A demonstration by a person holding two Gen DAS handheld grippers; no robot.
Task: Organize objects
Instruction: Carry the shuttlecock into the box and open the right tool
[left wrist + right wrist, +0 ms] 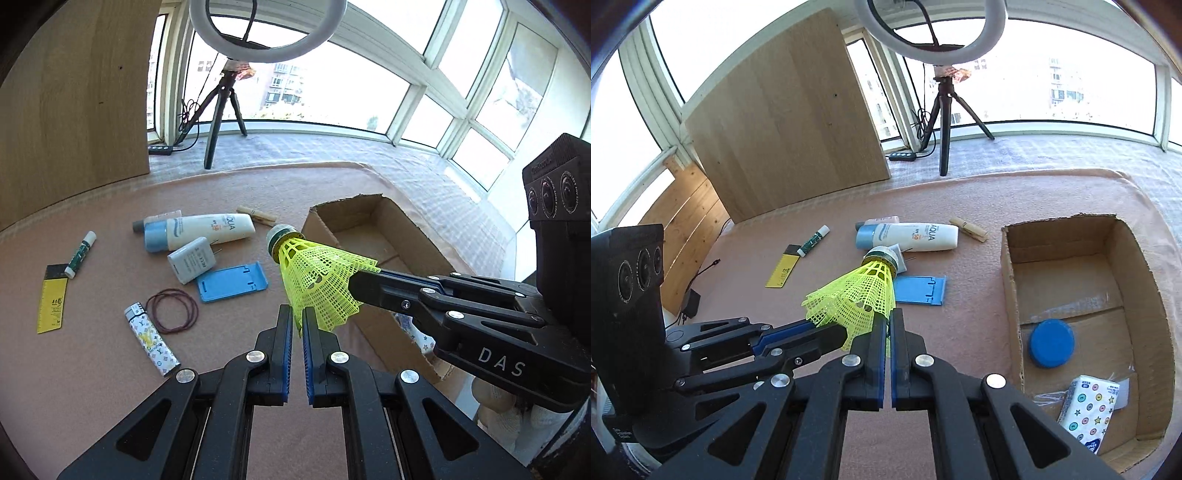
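A yellow mesh shuttlecock with a green-banded cork hangs in the air above the pink table cover, left of an open cardboard box. My left gripper is shut on the lower edge of its skirt. My right gripper comes in from the right, shut on the skirt's rim. In the right wrist view the shuttlecock points away, with the right gripper clamped on the skirt and the left gripper pinching it from the left. The box holds a blue lid and a tissue pack.
On the cover lie a sunscreen tube, grey charger, blue phone stand, rubber bands, lighter, yellow ruler, lip balm and clothespin. A ring-light tripod and wooden board stand behind.
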